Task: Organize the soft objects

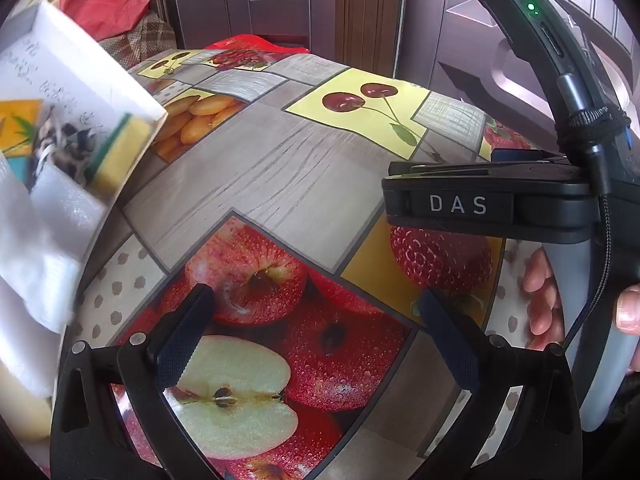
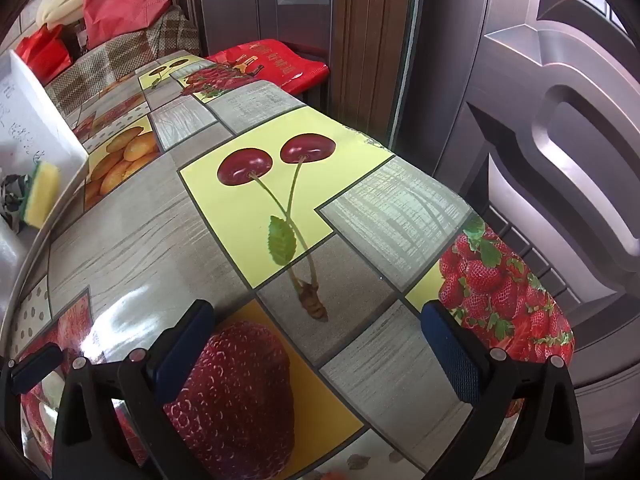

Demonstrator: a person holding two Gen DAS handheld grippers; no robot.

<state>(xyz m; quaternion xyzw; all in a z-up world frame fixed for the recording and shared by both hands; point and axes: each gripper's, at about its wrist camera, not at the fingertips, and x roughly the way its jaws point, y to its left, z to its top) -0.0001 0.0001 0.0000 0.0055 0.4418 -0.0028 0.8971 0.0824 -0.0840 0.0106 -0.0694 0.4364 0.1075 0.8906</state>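
A white box [image 1: 76, 76] stands at the left of the table and holds soft things: a yellow-green sponge [image 1: 120, 152], a dark crumpled cloth [image 1: 68, 148] and white foam sheets [image 1: 36, 240]. The box [image 2: 36, 120] and sponge [image 2: 42, 192] also show at the left edge of the right wrist view. My left gripper [image 1: 316, 340] is open and empty above the apple print. My right gripper [image 2: 316, 348] is open and empty above the strawberry print. The right gripper's body [image 1: 520, 200] shows in the left wrist view, to the right of my left gripper.
The table [image 2: 360, 288] wears a glossy fruit-print cloth and drops off at its right edge. A brown panelled door [image 2: 560, 120] stands to the right. A red bag [image 2: 272, 64], a red cloth [image 2: 120, 0] and a checked cushion [image 2: 120, 56] lie beyond the far end.
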